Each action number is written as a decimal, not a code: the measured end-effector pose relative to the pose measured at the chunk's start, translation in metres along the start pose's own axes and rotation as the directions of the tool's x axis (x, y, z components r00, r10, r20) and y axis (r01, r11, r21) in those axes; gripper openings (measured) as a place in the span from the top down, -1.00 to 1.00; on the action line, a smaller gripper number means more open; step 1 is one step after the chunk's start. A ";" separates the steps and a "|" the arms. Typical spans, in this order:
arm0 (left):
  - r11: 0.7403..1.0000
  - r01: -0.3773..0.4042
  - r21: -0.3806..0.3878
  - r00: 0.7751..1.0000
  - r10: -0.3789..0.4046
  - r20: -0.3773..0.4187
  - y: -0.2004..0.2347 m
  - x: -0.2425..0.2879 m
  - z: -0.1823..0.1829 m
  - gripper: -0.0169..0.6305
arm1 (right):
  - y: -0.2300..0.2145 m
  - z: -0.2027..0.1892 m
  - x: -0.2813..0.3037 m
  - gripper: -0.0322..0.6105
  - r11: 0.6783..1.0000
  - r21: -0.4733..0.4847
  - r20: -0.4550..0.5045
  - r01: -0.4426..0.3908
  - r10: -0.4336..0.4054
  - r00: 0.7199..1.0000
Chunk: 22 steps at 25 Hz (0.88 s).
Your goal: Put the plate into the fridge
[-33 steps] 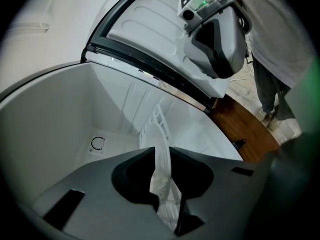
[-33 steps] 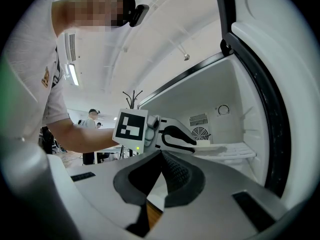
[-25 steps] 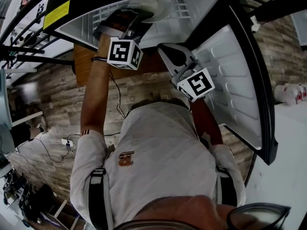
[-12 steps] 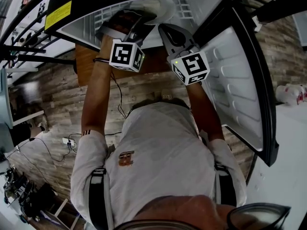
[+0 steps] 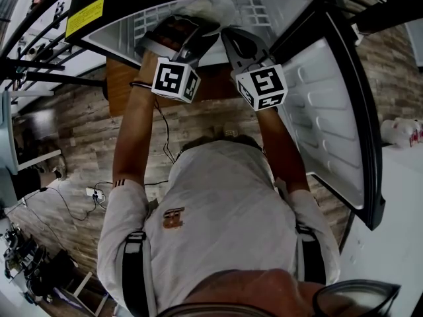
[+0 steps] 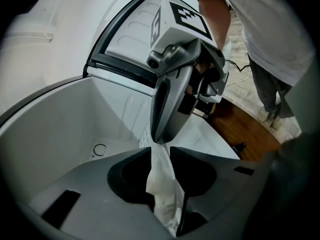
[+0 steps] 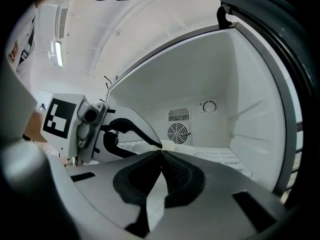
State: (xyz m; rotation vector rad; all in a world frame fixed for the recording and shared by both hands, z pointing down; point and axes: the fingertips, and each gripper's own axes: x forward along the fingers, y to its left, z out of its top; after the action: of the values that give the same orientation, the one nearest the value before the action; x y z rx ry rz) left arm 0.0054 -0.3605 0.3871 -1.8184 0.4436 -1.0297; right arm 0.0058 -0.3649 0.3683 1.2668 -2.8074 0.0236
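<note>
The white plate (image 5: 215, 8) sits inside the open fridge (image 5: 271, 5), low over its wire shelf. My left gripper (image 5: 201, 28) reaches in from the left. Its jaws are opening, and the plate's rim (image 6: 162, 184) still stands between them with the pads easing off. My right gripper (image 5: 231, 39) comes in beside it from the right, shut on the opposite rim (image 7: 156, 199). In the left gripper view the right gripper (image 6: 156, 139) points straight at me across the plate. The left gripper (image 7: 158, 145) shows likewise in the right gripper view.
The fridge door (image 5: 324, 111) hangs open on the right, close to my right arm. A fan grille (image 7: 179, 132) and a dial (image 7: 209, 106) mark the back wall. Wooden flooring (image 5: 79, 131) and cables (image 5: 92, 197) lie below, with a white counter (image 5: 396, 197) at the right.
My right gripper has swung left and up from beside the door into the fridge and closed on the plate's rim. The left gripper has stayed at the plate.
</note>
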 end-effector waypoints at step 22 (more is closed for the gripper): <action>0.984 -0.165 0.068 0.982 0.157 0.102 0.014 -0.023 0.009 0.72 | -0.003 0.001 0.015 0.80 1.000 -0.026 -0.028 0.013 -0.014 1.000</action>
State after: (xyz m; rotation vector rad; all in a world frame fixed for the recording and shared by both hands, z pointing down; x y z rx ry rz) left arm 0.0011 -0.3467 0.3632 -1.7260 0.4782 -0.8334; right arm -0.0013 -0.3782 0.3686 1.2697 -2.7663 0.0040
